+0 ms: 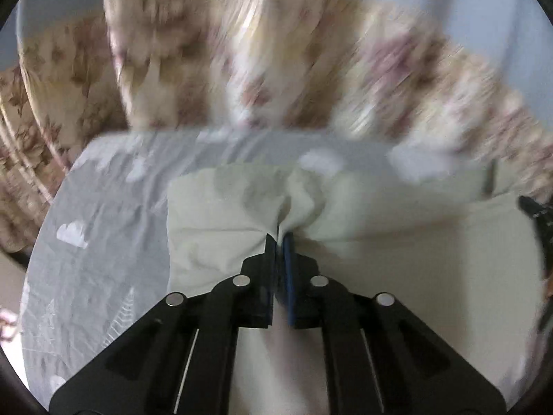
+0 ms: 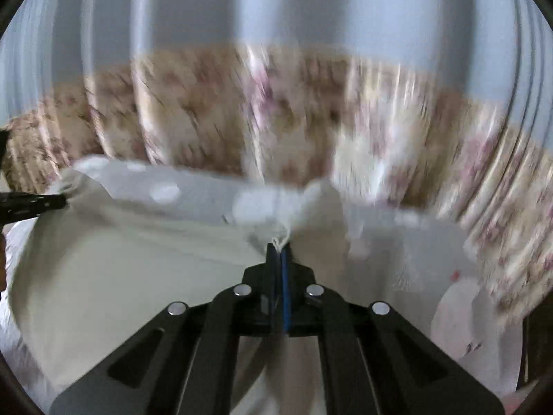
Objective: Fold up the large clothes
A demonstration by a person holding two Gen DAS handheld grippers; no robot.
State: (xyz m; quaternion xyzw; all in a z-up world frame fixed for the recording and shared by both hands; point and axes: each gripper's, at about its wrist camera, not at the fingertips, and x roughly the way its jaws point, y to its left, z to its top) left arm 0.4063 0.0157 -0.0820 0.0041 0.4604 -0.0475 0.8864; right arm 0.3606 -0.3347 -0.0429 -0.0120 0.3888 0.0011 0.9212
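A large pale cream garment (image 1: 397, 252) lies spread over a bed, also seen in the right wrist view as the same cream garment (image 2: 121, 269). My left gripper (image 1: 280, 238) is shut on a bunched fold of its cloth, which puckers out from between the pads. My right gripper (image 2: 278, 247) is shut on another pinch of the same cloth, with a frayed bit sticking out above the tips. The left gripper (image 2: 33, 202) also shows at the far left of the right wrist view, gripping the cloth's edge. Part of the right gripper (image 1: 539, 218) shows at the right edge of the left wrist view.
The bed is covered by a grey-blue sheet (image 1: 103, 214) with white cloud prints. Behind it hang floral beige curtains (image 1: 242, 69), heavily blurred. A pale blue wall (image 2: 276, 3) rises above. A white cushion with red marks (image 2: 459, 311) lies at the right.
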